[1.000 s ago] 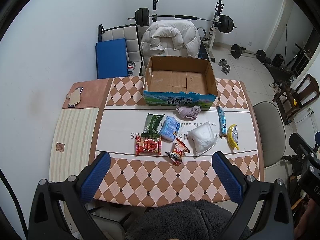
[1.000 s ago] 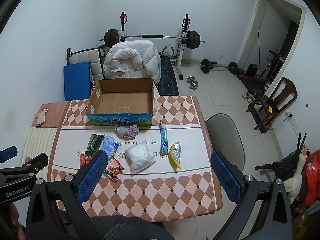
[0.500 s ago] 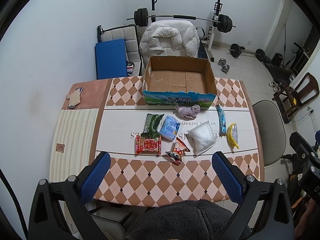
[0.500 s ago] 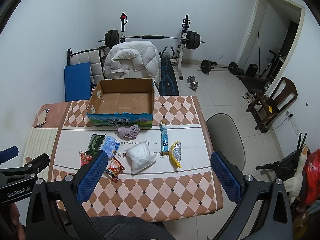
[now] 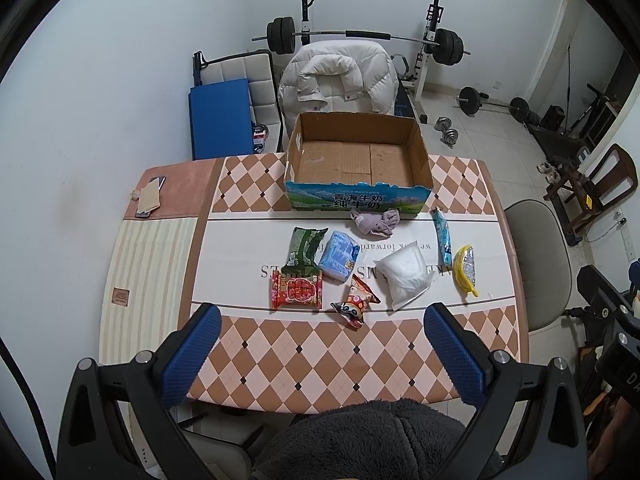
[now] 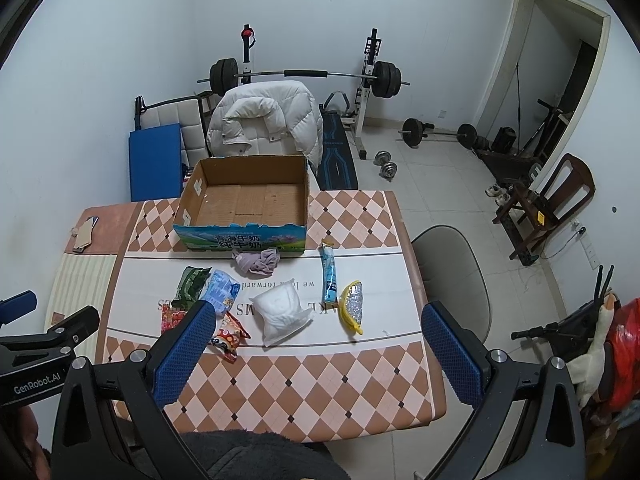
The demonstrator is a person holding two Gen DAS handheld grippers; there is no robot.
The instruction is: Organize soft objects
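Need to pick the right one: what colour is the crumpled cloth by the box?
Pale lilac-grey cloth, lying against the cardboard box front; clearest in the left wrist view.

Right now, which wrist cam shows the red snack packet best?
Left wrist: the red snack packet lies fully visible on the table, front up. In the right wrist view, the right gripper's left finger hides most of it.

Snack packets [image 5: 297, 290], white pouch [image 5: 405, 273], crumpled cloth [image 5: 375, 222] loose on table beside empty cardboard box [image 5: 358, 196].
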